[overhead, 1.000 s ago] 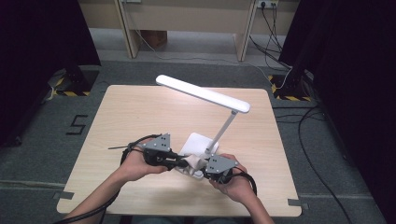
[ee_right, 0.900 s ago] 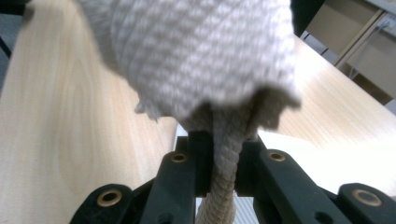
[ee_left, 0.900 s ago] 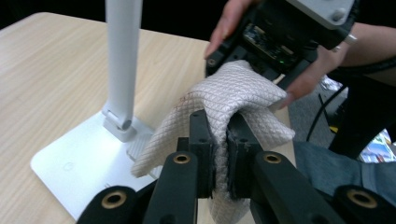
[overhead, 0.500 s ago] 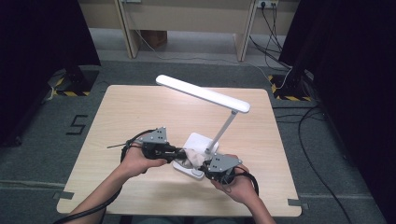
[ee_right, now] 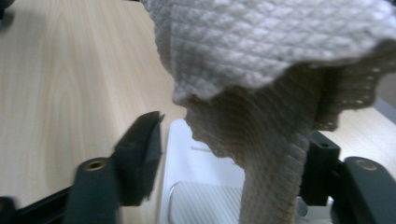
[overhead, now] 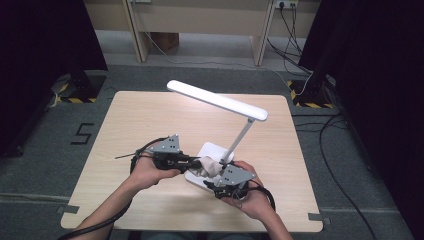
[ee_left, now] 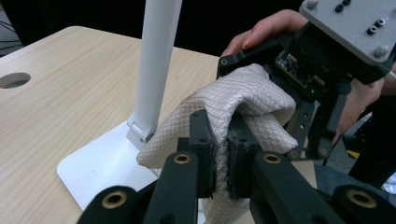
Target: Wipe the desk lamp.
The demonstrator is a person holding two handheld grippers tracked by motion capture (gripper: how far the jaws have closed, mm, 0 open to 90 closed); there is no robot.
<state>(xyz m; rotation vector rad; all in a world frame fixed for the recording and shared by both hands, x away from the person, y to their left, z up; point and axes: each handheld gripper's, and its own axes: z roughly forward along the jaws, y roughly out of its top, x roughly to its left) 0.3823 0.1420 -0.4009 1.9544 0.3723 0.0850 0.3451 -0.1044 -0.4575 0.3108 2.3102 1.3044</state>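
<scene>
A white desk lamp stands on the wooden table, its base [overhead: 206, 150] just beyond my hands and its stem [ee_left: 156, 60] rising beside the cloth. A beige quilted cloth [ee_left: 243, 93] is bunched over the base. My left gripper [ee_left: 222, 135] is shut on a fold of it. My right gripper [ee_right: 236, 135] has just been opening. Its jaws stand wide apart, with the cloth [ee_right: 261, 60] hanging between them, close to the right jaw and apart from the left one. In the high view both grippers meet at the cloth [overhead: 210, 165] by the lamp base.
The lamp's long head [overhead: 217, 100] reaches out over the table's middle. Bare tabletop [overhead: 150, 120] lies to the left and behind. A round hole [ee_left: 14, 79] is cut in the table near one corner. Cables trail across the floor at the right.
Both hands keep their places at the lamp base. The left gripper's body has shifted very slightly away from me.
</scene>
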